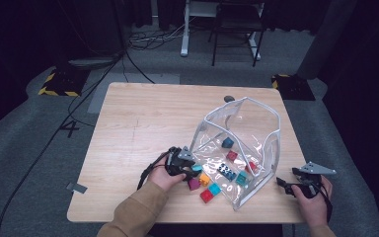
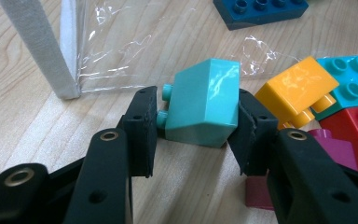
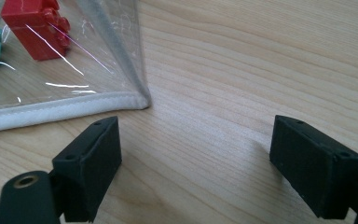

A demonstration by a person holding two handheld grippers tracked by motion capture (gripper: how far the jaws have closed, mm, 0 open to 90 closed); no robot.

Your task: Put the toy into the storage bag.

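Left tool (image 2: 198, 126) clamped on a turquoise brick (image 2: 204, 103), one pad against the studded side, the other against the flat opposite face; brick tilted, lower edge down on the table (image 2: 37, 135), just in front of the open mouth of the clear bag (image 2: 112, 46); seen from the high view, left tool (image 1: 186, 167) at the bag's near-left corner, with the turquoise brick (image 1: 196, 168) a small patch at its tip. Close beside the gripped brick, to its right in the left gripper view: an orange brick (image 2: 298, 86), a light-blue brick (image 2: 352, 79), a red brick (image 2: 354, 133) and a magenta brick (image 2: 333, 147), crowded together and partly overlapping; a dark-blue brick (image 2: 261, 11) farther off, on the clear plastic. Right tool (image 3: 196, 163) spread wide with nothing between the pads, low over bare table (image 3: 242, 70); just ahead of its left pad, the white-trimmed corner of the clear bag (image 3: 65, 109), a red brick (image 3: 35, 28) lying inside behind the plastic; from above, right tool (image 1: 288, 186) near the table's front-right edge, just beside the clear bag (image 1: 242, 133) but apart from it.
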